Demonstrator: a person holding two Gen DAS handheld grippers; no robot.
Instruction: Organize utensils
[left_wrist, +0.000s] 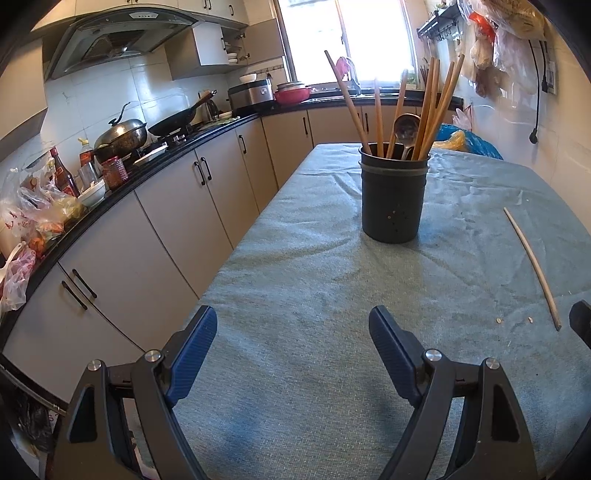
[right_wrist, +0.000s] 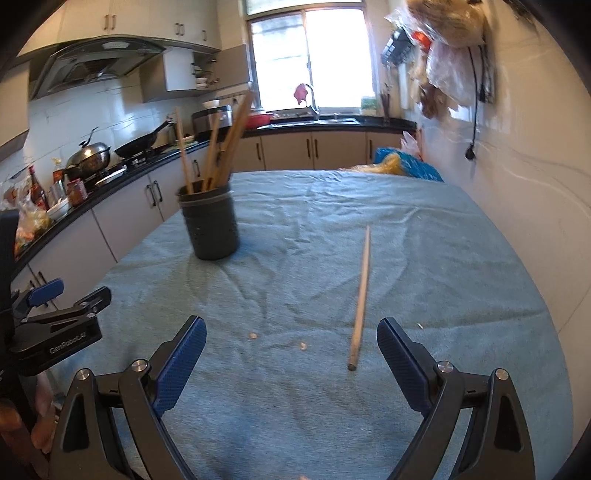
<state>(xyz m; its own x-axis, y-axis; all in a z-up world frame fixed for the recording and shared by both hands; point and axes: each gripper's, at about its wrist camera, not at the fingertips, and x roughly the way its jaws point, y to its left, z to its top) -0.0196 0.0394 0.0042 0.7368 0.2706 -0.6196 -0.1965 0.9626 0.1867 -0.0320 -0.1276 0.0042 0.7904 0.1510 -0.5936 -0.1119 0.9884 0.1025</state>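
Observation:
A dark cylindrical utensil holder (left_wrist: 394, 195) stands on the table's blue-green cloth (left_wrist: 314, 277), holding several wooden chopsticks (left_wrist: 428, 107) and a dark ladle (left_wrist: 405, 127). It also shows in the right wrist view (right_wrist: 210, 225). One loose wooden chopstick (right_wrist: 361, 295) lies on the cloth; in the left wrist view this chopstick (left_wrist: 532, 266) is far right. My left gripper (left_wrist: 293, 325) is open and empty, well short of the holder. My right gripper (right_wrist: 291, 338) is open and empty, with the chopstick's near end just inside its right finger (right_wrist: 400, 365).
A kitchen counter (left_wrist: 122, 184) with pots, bottles and bags runs along the left. A blue and yellow bag (right_wrist: 406, 164) sits at the table's far end. A white wall (right_wrist: 535, 221) borders the right. Small crumbs (right_wrist: 253, 335) lie on the cloth. The left gripper's body (right_wrist: 55, 332) shows at the left.

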